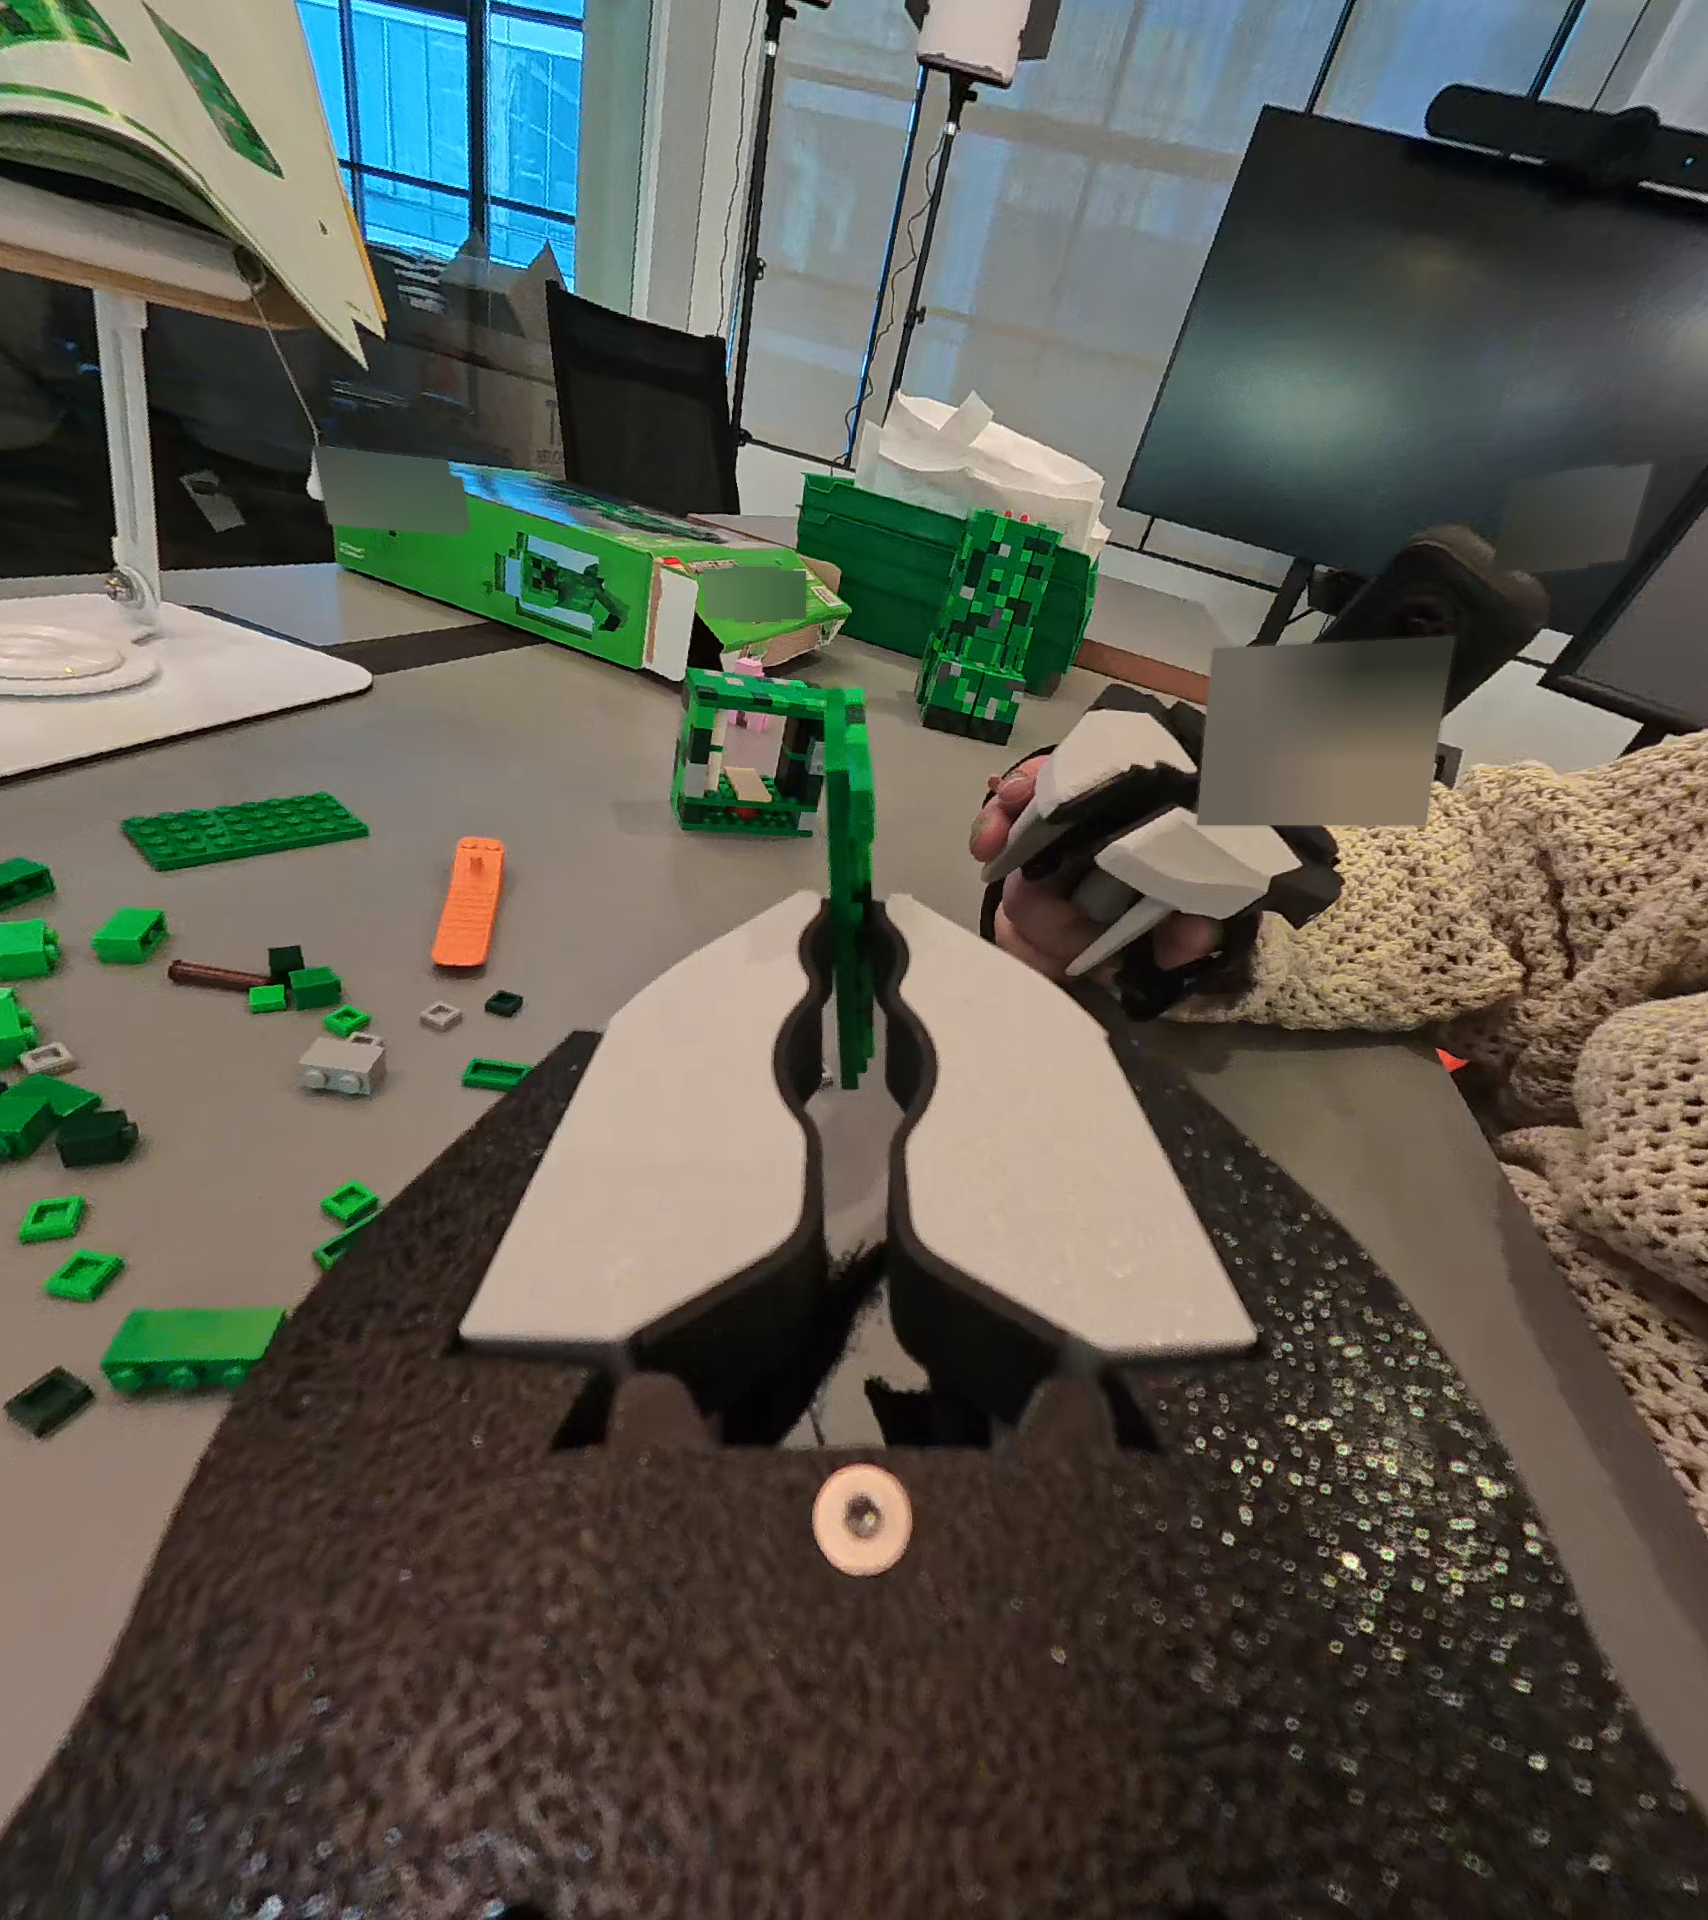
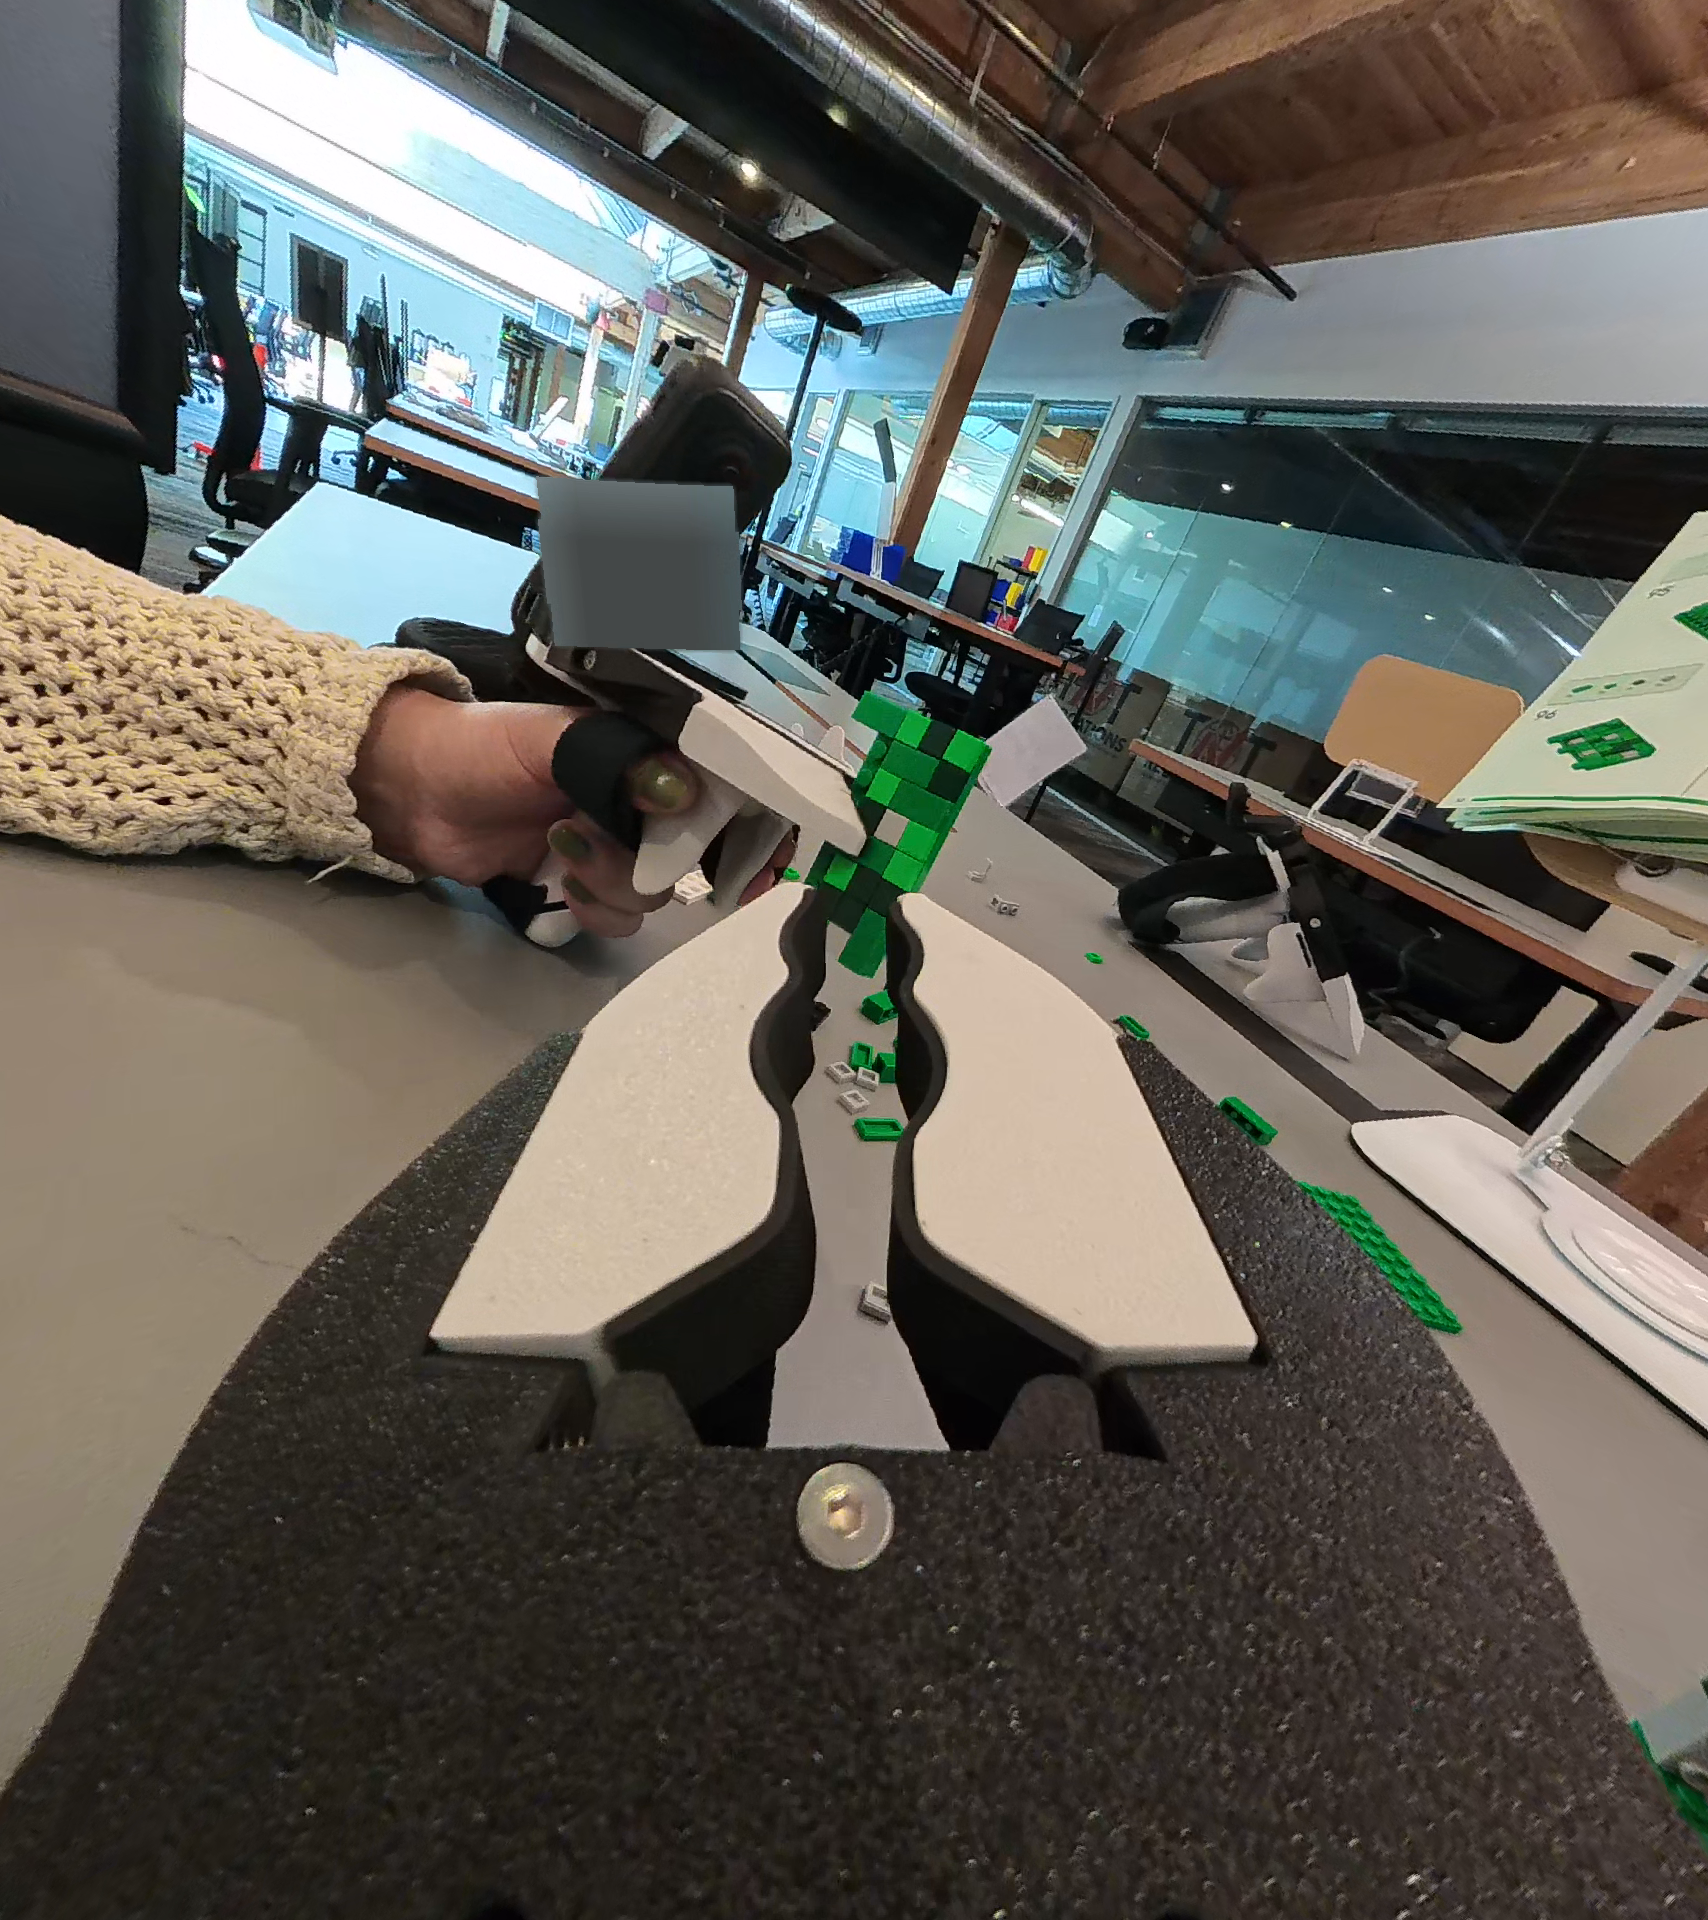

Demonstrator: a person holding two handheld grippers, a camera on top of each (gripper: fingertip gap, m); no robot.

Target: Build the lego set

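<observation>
My left gripper [image 1: 852,914] is shut on a flat green lego panel [image 1: 848,810] and holds it upright on edge above the grey table [image 1: 621,665]. In the right wrist view the panel [image 2: 907,821] shows its checkered green face, clamped by the left gripper [image 2: 855,826]. My right gripper [image 2: 848,914] is slightly open and empty, low over the table, with its tips just short of the panel's lower end. It also shows in the left wrist view [image 1: 1068,842], to the right of the panel. A partly built green cube [image 1: 756,758] stands behind the panel.
Loose green and grey pieces [image 1: 19,1039], a green plate [image 1: 242,829] and an orange brick separator [image 1: 469,902] lie at the left. A green box [image 1: 569,571], a green bin [image 1: 891,582] and a finished creeper figure [image 1: 985,623] stand at the back. An instruction booklet [image 2: 1660,727] sits on a white stand. Left tips to right tips: about 6 cm.
</observation>
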